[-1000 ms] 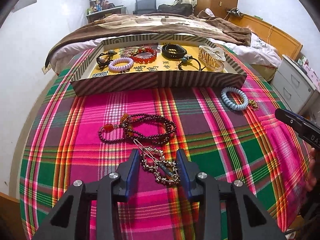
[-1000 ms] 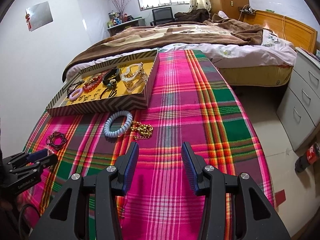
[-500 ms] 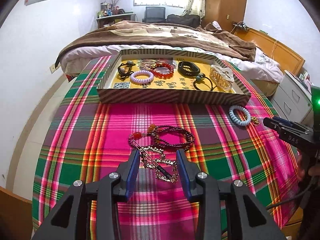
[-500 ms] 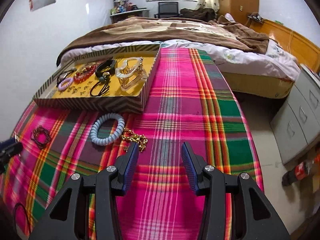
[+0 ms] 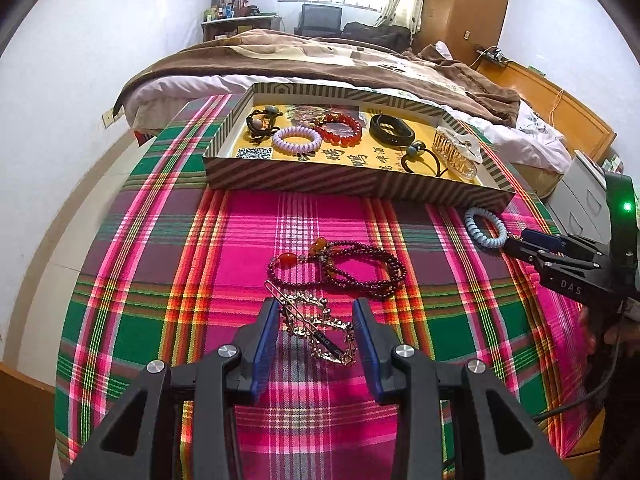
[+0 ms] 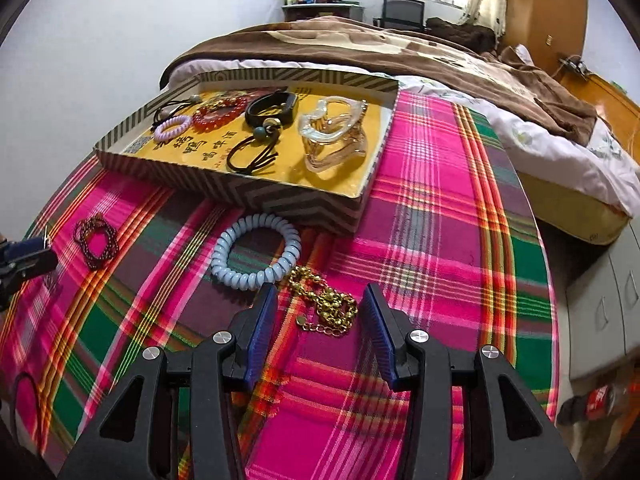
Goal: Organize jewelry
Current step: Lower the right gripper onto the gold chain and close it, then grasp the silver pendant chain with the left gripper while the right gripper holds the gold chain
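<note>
My left gripper point(image 5: 316, 322) is open, its fingers on either side of a gold hair clip with a chain point(image 5: 316, 330) on the plaid cloth. A dark red bead bracelet point(image 5: 352, 268) lies just beyond it. My right gripper point(image 6: 320, 312) is open around a gold chain point(image 6: 326, 306), next to a pale blue coil bracelet point(image 6: 256, 256). The striped tray point(image 5: 296, 182) with a yellow floor holds several bracelets, hair ties and a clear claw clip point(image 6: 334, 136).
The plaid-covered table point(image 6: 440, 200) ends at a bed with a brown blanket point(image 5: 320, 56) behind the tray. A grey drawer cabinet point(image 6: 604, 300) and a cola bottle point(image 6: 596, 400) are on the right. The right gripper shows in the left wrist view point(image 5: 560, 256).
The right gripper has moved forward and down until its fingers flank the gold chain. The left gripper has drawn back slightly, keeping the hair clip between its open fingers.
</note>
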Demonstrator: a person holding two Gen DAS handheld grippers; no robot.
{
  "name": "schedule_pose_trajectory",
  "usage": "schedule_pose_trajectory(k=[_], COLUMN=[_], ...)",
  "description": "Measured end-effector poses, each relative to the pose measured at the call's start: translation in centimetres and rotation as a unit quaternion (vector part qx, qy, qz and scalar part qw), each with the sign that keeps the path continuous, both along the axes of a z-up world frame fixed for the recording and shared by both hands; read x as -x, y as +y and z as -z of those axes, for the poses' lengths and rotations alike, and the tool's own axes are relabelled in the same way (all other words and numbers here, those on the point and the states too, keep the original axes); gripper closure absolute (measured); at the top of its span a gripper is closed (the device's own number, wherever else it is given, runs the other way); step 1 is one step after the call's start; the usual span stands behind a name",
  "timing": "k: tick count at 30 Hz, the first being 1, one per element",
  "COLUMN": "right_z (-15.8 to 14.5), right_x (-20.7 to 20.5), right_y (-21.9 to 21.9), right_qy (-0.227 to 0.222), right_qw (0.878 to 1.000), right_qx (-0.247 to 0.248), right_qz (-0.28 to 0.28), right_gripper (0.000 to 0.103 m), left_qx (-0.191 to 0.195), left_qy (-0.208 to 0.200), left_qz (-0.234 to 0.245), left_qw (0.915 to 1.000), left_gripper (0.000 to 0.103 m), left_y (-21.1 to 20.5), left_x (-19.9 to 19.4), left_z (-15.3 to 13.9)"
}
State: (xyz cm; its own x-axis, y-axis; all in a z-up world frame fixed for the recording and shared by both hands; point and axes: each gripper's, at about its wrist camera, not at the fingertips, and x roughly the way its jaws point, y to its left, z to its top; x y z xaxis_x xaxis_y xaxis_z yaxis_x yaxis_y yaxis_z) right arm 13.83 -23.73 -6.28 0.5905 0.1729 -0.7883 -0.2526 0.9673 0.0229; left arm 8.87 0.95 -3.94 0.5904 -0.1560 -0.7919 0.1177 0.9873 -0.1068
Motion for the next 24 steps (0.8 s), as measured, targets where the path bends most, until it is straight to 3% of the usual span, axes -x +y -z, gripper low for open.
schedule_pose_trajectory(k=[5,9,11,24], right_z=[0.0,-0.1,-0.1,-0.6], right_x=[0.2,0.2,0.4,1.5], right_y=[-0.2,-0.1,0.0,-1.4], right_qy=[0.0,-0.001,0.001,-0.005], right_qw=[1.0,1.0,1.0,0.998], right_qx=[-0.004,-0.016,-0.022,-0.059], right_qz=[-0.003,-0.008,-0.011,0.022], right_gripper=[0.06,0.083,0.088,0.098], left_qx=[0.001,0.001,0.002,0.003], left_qy=[0.002,0.002,0.003,0.0], left_qz=[-0.001,-0.001,-0.002,-0.001], left_qw=[1.0,1.0,1.0,1.0], left_gripper=[0.065,0.065,0.065,0.065], left_y=[0.0,0.0,0.0,-0.1], left_x=[-0.2,-0.2,-0.2,-0.1], left_z=[0.1,0.1,0.1,0.0])
